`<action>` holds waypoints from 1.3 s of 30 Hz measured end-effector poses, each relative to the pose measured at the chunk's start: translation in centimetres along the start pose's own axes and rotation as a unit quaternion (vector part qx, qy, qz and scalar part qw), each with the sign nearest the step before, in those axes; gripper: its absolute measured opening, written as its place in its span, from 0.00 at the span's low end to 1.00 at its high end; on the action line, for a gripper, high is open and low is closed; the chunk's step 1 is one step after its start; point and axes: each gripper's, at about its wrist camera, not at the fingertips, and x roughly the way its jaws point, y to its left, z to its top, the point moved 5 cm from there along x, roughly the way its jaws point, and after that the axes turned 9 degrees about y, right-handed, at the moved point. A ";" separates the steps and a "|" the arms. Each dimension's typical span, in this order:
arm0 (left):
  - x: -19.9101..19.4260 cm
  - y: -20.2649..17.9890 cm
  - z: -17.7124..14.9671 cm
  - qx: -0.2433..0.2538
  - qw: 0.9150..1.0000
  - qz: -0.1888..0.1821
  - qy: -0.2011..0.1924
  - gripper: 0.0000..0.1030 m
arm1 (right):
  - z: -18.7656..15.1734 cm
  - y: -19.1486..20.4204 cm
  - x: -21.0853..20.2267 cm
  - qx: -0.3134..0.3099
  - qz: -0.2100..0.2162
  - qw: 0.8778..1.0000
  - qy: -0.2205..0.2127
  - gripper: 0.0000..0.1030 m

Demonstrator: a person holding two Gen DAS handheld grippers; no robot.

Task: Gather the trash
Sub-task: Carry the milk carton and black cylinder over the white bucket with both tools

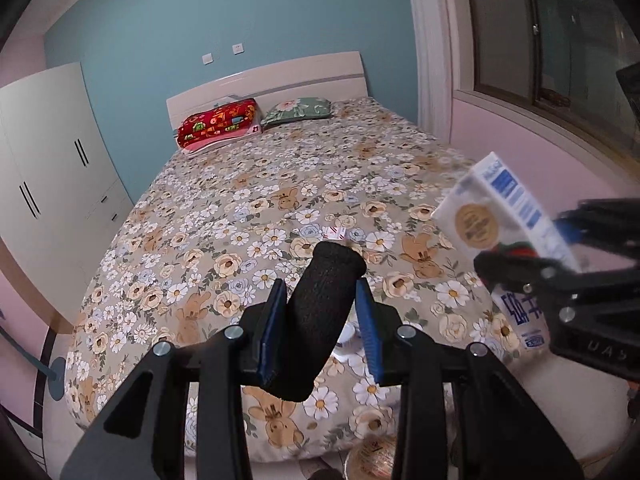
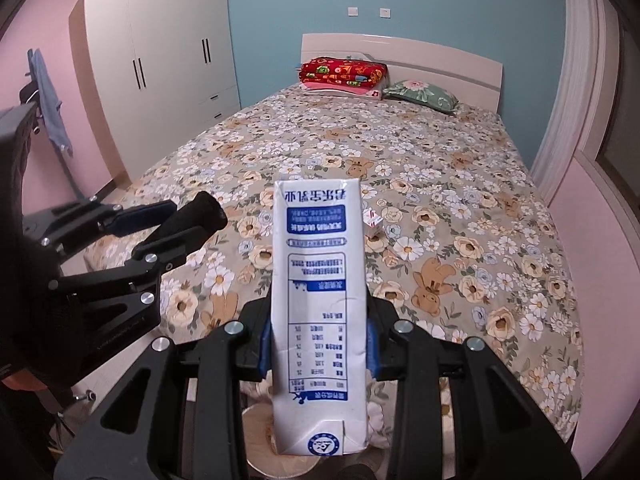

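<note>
My left gripper (image 1: 322, 320) is shut on a black foam tube (image 1: 320, 316) and holds it above the foot of the bed. It also shows at the left of the right wrist view (image 2: 168, 220). My right gripper (image 2: 318, 344) is shut on a white and blue milk carton (image 2: 318, 300), held upside down above the bed. The carton also shows at the right of the left wrist view (image 1: 500, 216). A small white and red box (image 1: 334, 233) lies on the floral bedspread ahead of both grippers; it shows beside the carton in the right wrist view (image 2: 373, 224).
The bed (image 1: 280, 184) has a floral cover, a red folded blanket (image 1: 218, 122) and a green pillow (image 1: 298, 110) at the headboard. A white wardrobe (image 2: 160, 64) stands left of the bed. A window (image 1: 560, 40) is on the right. A round basket-like thing (image 1: 372, 458) sits below on the floor.
</note>
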 end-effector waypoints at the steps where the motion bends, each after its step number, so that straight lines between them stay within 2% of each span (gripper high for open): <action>1: -0.4 -0.3 -0.4 0.002 1.000 0.000 0.000 0.37 | -0.8 0.3 -0.4 -0.005 -0.001 1.000 0.001 0.35; 6: -1.1 -1.1 -2.7 0.008 1.000 -0.010 0.010 0.37 | -3.4 1.0 -1.0 -0.012 0.000 1.000 0.009 0.34; 13: 0.3 -2.0 -6.4 0.013 0.999 -0.023 0.039 0.37 | -6.7 1.8 0.7 -0.018 0.005 0.999 0.033 0.34; 27: 7.4 -4.4 -14.8 0.012 0.991 -0.053 0.123 0.36 | -13.8 3.1 8.6 -0.027 0.034 0.993 0.111 0.35; 39: 14.0 -5.7 -22.5 -0.011 0.976 -0.083 0.203 0.36 | -20.9 4.0 16.8 -0.026 0.058 0.979 0.192 0.35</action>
